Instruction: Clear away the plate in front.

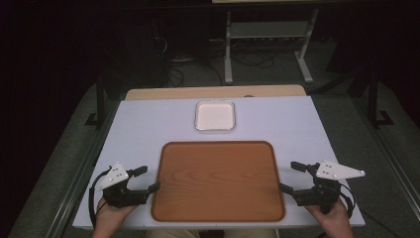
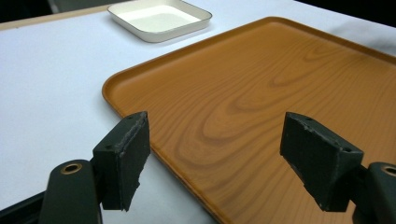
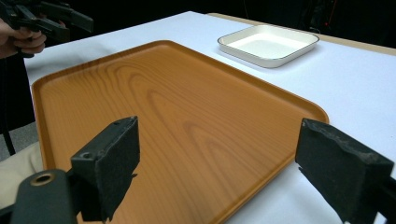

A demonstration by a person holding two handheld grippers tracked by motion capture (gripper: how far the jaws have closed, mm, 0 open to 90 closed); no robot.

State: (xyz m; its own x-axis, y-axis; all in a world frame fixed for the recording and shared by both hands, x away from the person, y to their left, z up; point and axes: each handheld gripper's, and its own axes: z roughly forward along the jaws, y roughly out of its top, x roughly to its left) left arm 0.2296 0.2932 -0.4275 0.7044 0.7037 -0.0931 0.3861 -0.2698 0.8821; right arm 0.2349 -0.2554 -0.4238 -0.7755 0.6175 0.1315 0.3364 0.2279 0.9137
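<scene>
High view showed the wooden tray (image 1: 218, 181) lying flat at lower centre of the bench (image 1: 148, 124), between the left tool (image 1: 143, 179) and right tool (image 1: 291, 176), both spread wide and empty. Stiff, light, probably slick with lacquer; its raised side rims looked the best hold.

White table (image 1: 148, 129), wooden strip along its far edge. A brown wood-grain tray (image 1: 218, 179) lies near the front edge; a white square dish (image 1: 214, 115) sits just behind it, apart.
</scene>
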